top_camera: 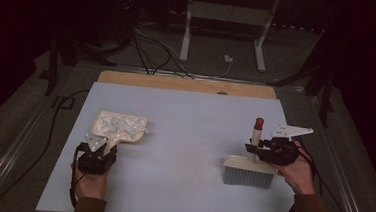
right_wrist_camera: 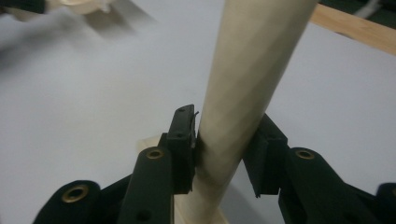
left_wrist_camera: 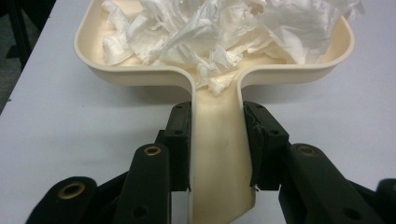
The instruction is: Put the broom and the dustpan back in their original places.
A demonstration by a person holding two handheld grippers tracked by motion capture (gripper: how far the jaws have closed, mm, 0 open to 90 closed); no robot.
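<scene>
From the high view, the left gripper [top_camera: 104, 149] clasps the handle of a cream plastic dustpan [top_camera: 119, 127] that lies flat on the pale grey table [top_camera: 184, 136], its tray reaching ahead of the fingers and heaped with crumpled white tissue paper [top_camera: 117, 123]. At the other side of the table, the right gripper [top_camera: 254, 146] closes around the upright pale wooden handle of a hand brush [top_camera: 249, 170]; the red cap of that handle stands above the fingers, and the brush's wooden block and grey bristles sit just below them on the table. In the left gripper view, both black fingers [left_wrist_camera: 180, 140] press the flat cream handle from either side, narrow and tight, with the tissue-filled tray directly beyond the tips. In the right gripper view, the round wooden handle [right_wrist_camera: 243, 93] leans between the fingers; the near pad [right_wrist_camera: 183, 144] touches it, and the other sits against or just beside it, the contact there hard to tell.
</scene>
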